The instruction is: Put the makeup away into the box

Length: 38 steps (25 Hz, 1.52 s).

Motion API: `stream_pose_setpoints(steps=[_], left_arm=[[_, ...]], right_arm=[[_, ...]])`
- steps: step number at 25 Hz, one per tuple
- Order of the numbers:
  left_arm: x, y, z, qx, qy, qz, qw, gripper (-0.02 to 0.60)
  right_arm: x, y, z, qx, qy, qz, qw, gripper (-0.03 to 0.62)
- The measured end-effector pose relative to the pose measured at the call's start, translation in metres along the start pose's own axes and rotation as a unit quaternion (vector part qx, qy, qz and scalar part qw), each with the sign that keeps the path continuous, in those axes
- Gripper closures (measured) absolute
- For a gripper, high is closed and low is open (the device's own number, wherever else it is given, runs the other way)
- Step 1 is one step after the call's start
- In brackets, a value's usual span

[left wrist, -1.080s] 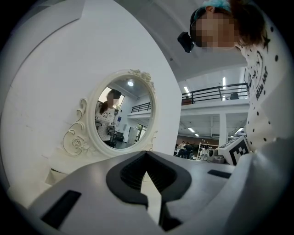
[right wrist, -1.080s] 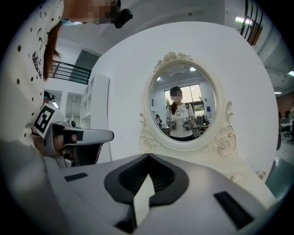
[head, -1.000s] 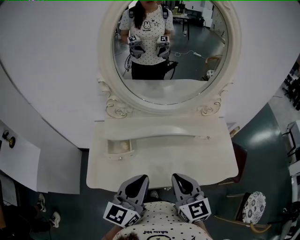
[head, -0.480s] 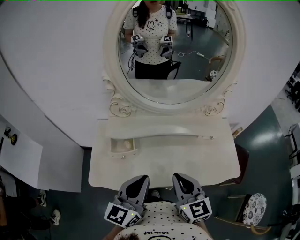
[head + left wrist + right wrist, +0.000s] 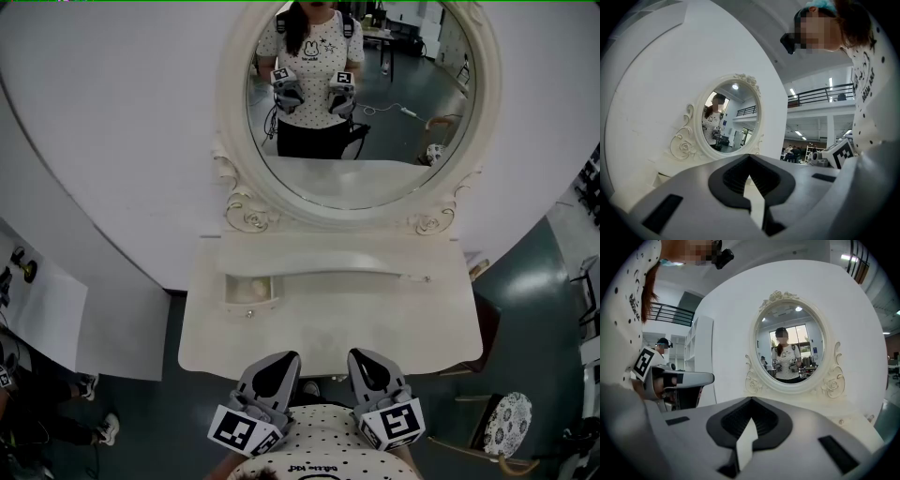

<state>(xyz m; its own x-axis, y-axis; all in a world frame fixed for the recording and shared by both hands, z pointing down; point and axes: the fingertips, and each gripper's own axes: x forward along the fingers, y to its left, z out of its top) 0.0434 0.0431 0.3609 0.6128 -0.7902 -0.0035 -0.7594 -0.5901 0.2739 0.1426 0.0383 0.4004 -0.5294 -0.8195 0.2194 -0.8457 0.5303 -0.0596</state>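
Drawer (image 5: 249,292) — open, facing the person (image 5: 323,442) — runs long left-to-right.

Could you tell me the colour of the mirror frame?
The mirror frame is cream-white; clearest in head view.

- The white counter (image 5: 375,323) stands against a curved white wall.
- An oval mirror (image 5: 361,103) rises from its back edge.
- A low ledge (image 5: 356,265) runs along that edge.
- A small drawer (image 5: 250,291) stands open near the back left corner.
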Motion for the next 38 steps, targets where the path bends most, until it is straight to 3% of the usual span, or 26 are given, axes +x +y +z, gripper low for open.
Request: stream_pose_setpoints(steps=[16, 38], left_arm=[[0.005, 0.002, 0.002, 0.005, 0.002, -0.004, 1.0000, 0.586], [0.006, 0.006, 0.002, 0.003, 0.007, 0.008, 0.9999, 0.586]], right_arm=[[0.006, -0.002, 0.000, -0.012, 0.004, 0.001, 1.000, 0.588], [0.011, -0.009, -0.002, 0.014, 0.011, 0.003, 1.000, 0.588]])
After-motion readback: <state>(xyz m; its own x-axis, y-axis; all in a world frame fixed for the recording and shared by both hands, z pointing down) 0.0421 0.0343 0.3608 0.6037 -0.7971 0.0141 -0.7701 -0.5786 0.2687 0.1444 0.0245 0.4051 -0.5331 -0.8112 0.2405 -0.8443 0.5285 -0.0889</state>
